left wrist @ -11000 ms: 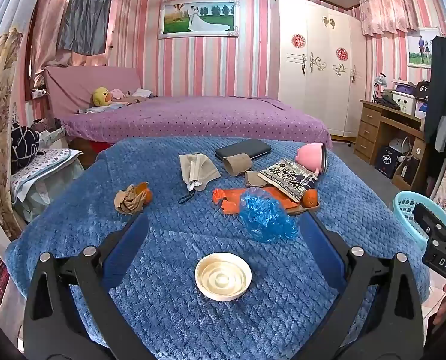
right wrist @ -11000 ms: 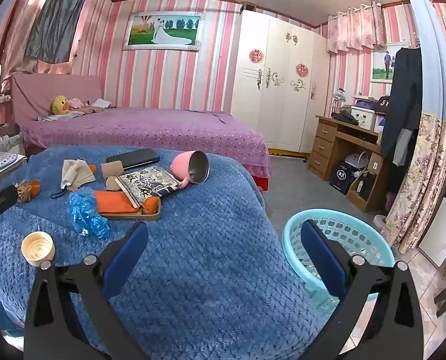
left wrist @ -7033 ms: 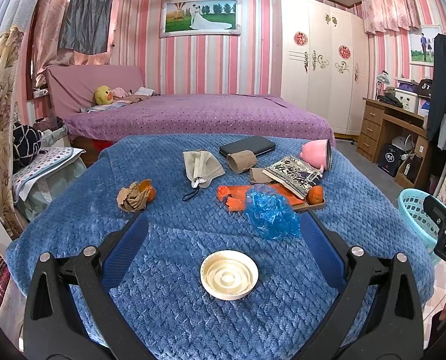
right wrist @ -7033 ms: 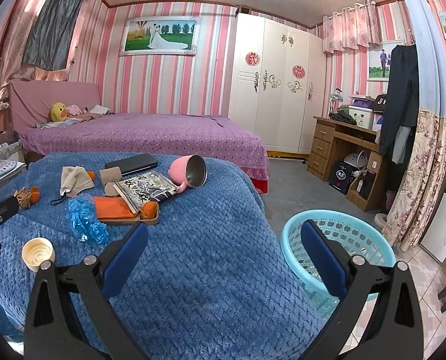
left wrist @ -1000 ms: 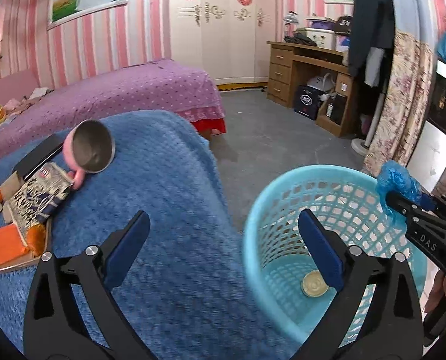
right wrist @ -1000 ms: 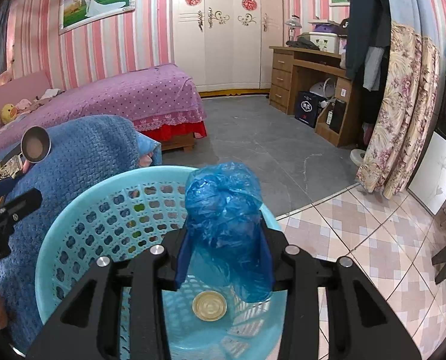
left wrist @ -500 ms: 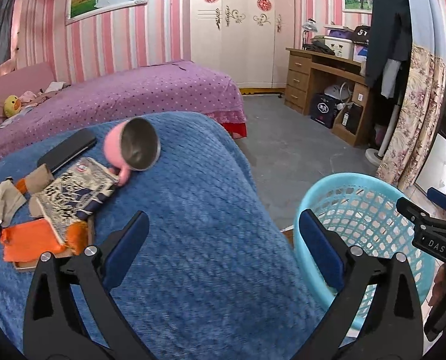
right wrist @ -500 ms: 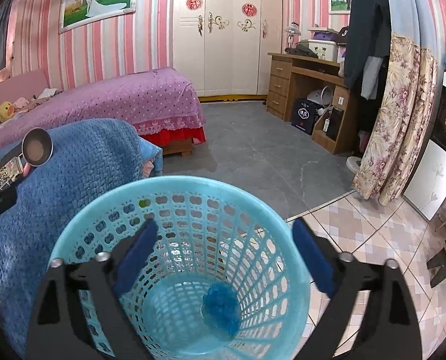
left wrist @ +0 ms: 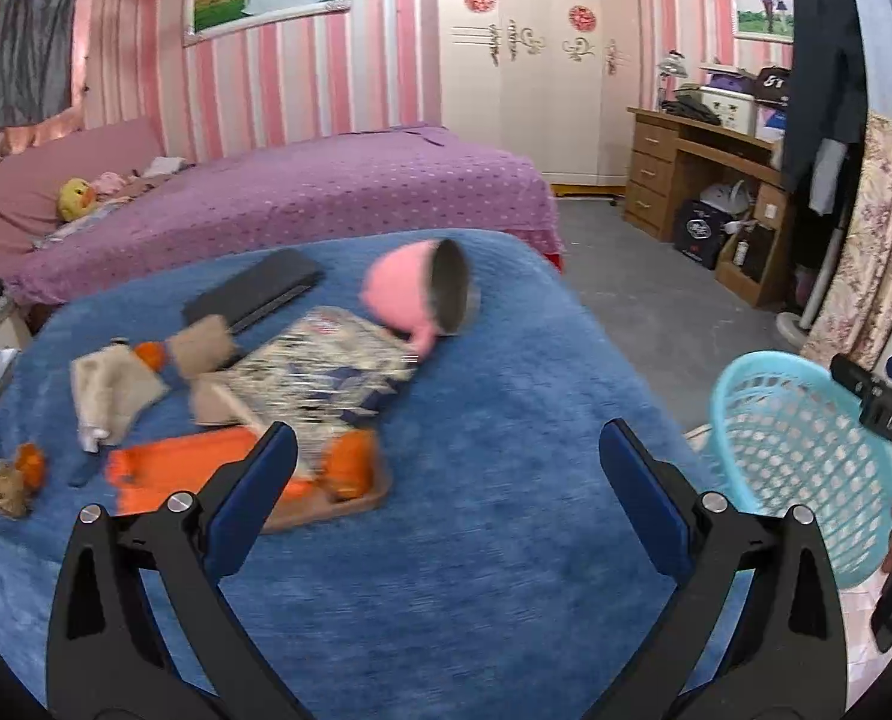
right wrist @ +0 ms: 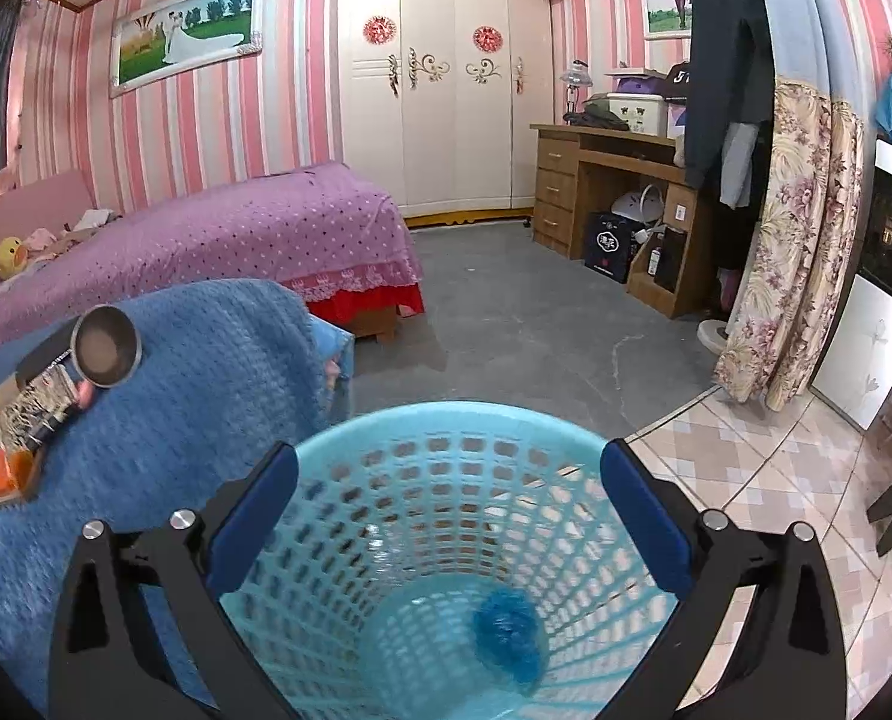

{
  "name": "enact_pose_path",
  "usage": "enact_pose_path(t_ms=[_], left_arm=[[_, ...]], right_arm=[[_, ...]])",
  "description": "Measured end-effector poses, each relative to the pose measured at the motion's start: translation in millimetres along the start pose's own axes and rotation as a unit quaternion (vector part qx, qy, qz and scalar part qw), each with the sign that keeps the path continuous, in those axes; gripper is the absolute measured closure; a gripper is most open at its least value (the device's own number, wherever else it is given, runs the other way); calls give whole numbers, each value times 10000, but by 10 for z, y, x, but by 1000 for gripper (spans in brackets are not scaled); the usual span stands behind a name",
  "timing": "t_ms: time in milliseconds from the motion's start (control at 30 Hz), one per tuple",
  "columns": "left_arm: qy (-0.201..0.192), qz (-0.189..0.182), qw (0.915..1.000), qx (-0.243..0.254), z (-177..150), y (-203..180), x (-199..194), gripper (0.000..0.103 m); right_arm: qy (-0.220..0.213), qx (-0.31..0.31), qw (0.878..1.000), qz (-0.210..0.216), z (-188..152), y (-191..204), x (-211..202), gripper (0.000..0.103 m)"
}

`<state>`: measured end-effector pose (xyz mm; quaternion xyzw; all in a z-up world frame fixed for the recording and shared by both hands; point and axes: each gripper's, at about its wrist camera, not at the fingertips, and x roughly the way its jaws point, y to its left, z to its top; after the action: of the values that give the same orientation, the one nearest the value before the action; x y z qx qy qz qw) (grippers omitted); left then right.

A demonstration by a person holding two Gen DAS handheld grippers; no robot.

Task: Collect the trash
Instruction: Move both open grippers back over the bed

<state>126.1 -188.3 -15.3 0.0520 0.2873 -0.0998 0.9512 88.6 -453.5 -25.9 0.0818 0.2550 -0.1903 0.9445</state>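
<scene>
right wrist view: right gripper (right wrist: 449,495) over the turquoise basket (right wrist: 386,426), its jaws have just been opening and now stand spread with nothing between them, and the crumpled blue plastic bag (right wrist: 506,630) lies at the basket's bottom. left wrist view: left gripper (left wrist: 446,468) jaws spread and empty above the blue blanket (left wrist: 476,540), with the pink cup (left wrist: 416,294), patterned packet (left wrist: 326,372) and orange wrapper (left wrist: 170,468) lying on it, blurred. only readable writing is "das" on the right gripper's body at the frame edge.
</scene>
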Motion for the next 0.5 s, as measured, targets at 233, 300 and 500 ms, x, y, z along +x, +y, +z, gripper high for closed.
enact_pose_path(t_ms=[233, 300, 500], left_arm=[[-9, 509, 9984, -233, -98, 710, -180, 6], [42, 607, 9973, -405, -124, 944, -213, 6], [57, 1054, 9931, -516, -278, 1562, -298, 6]], right_arm=[[35, -65, 9998, 157, -13, 465, -26, 5], [33, -128, 9997, 228, -32, 631, -42, 5], [7, -357, 9988, 324, -66, 1036, -86, 5]])
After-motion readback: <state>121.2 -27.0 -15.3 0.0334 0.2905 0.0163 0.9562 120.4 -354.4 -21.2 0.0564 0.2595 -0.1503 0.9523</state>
